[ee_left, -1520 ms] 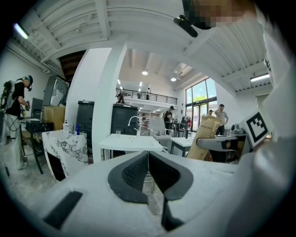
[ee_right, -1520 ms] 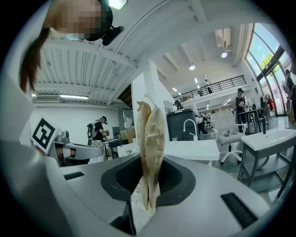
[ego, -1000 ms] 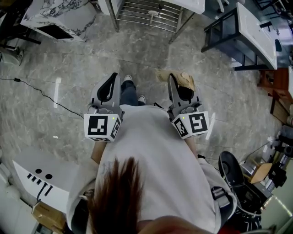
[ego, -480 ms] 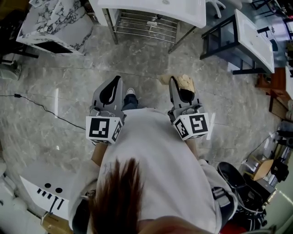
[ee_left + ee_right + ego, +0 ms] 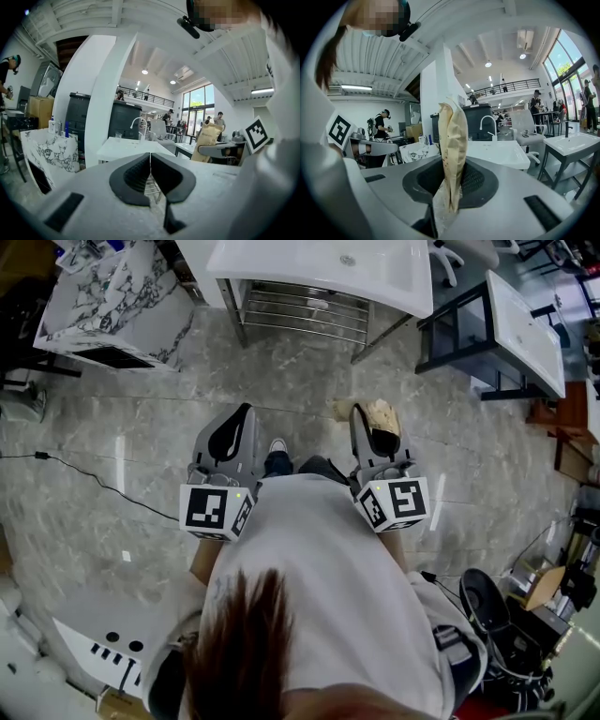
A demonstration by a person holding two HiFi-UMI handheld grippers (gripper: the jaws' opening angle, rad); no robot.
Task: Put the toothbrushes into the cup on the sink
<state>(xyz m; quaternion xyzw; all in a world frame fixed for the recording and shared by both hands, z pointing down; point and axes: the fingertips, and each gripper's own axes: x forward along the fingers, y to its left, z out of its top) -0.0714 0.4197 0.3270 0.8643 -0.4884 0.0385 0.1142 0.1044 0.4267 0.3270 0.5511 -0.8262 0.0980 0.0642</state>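
The right gripper (image 5: 452, 183) is clamped on a tan, crumpled, brown-speckled paper pouch (image 5: 453, 136). The pouch stands edge-on between the pads, long axis along the jaws, free end pointing out past the tips. The left gripper (image 5: 150, 165) has its jaws pressed together.

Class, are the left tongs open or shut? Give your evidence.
Shut: the left tongs show both pads meeting along one seam, with nothing between them.

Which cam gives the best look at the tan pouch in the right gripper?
Right gripper view: the tan pouch stands upright and edge-on, clamped between the right gripper's jaws at frame centre. Head view shows only its crumpled top past the jaw tips. Left gripper view shows its broad side, small.
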